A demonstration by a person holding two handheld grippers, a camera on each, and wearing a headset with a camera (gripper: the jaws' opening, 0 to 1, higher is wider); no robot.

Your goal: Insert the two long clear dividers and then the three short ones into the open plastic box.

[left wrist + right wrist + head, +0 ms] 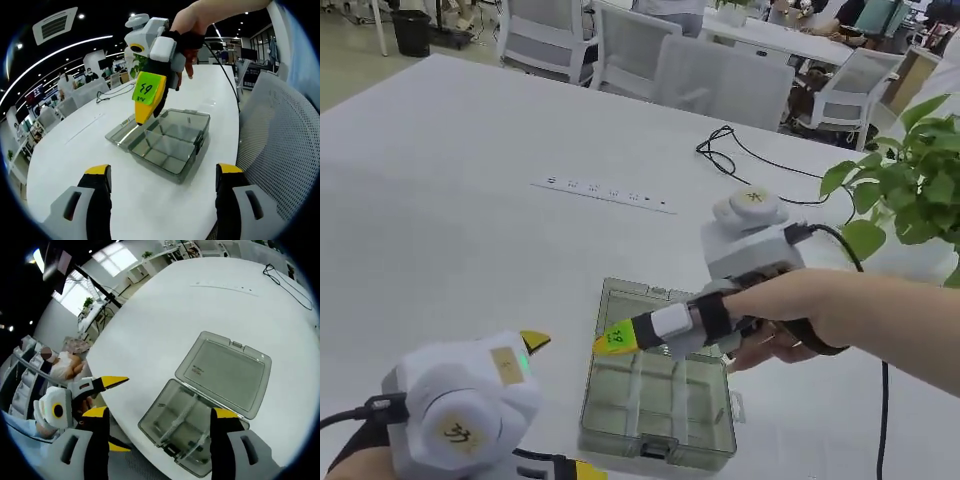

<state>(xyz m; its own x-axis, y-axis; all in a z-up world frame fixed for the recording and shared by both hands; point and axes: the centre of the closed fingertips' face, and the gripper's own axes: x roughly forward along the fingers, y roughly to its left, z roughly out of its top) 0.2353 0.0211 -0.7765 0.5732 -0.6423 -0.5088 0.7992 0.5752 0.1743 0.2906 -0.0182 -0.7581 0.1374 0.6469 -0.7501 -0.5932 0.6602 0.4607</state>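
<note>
smoky clear plastic box (615,432) sits open on the white tabletop (470,200), clear dividers (176,420) seemingly in, left gripper (163,169) and right gripper (158,414) fingers spread empty, so i'd press any proud one straight down.

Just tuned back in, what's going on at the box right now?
The right gripper hovers open over the open plastic box, holding nothing. The left gripper hangs open, short of the box on its near-left side. Clear dividers already stand inside; the count is unclear.
</note>
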